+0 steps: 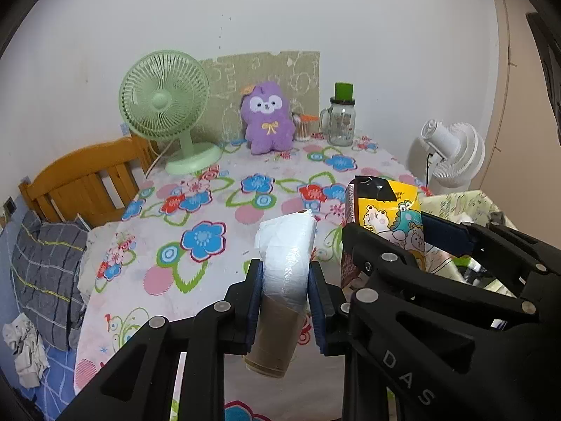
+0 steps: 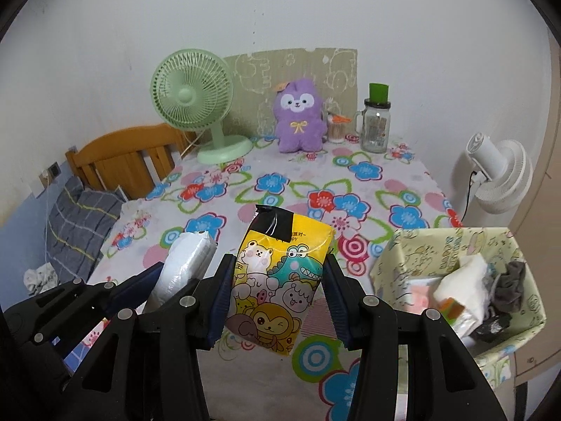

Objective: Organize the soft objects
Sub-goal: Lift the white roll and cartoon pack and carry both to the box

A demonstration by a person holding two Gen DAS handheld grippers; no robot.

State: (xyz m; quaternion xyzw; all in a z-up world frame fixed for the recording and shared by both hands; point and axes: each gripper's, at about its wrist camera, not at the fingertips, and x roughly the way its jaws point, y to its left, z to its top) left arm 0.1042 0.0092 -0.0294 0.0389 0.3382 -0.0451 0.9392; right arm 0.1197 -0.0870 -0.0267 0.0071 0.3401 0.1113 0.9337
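My left gripper (image 1: pixel 284 301) is shut on a roll of white plastic bags (image 1: pixel 285 256) wound on a brown cardboard core, held above the flowered tablecloth (image 1: pixel 196 210). My right gripper (image 2: pixel 278 291) is shut on a yellow cartoon-printed tissue pack (image 2: pixel 280 280), also lifted off the table. Each gripper shows in the other's view: the roll of bags (image 2: pixel 186 263) to the left, the tissue pack (image 1: pixel 389 217) to the right. A purple plush toy (image 2: pixel 299 119) sits upright at the table's far edge.
A pale patterned box (image 2: pixel 505 249) at the right holds white cloth, a grey sock and other soft items. At the back stand a green fan (image 2: pixel 193 94), a glass jar with green lid (image 2: pixel 376 124) and a cotton-swab tub (image 2: pixel 337 129). A white fan (image 2: pixel 498 179) and wooden bed frame (image 2: pixel 119 154) flank the table.
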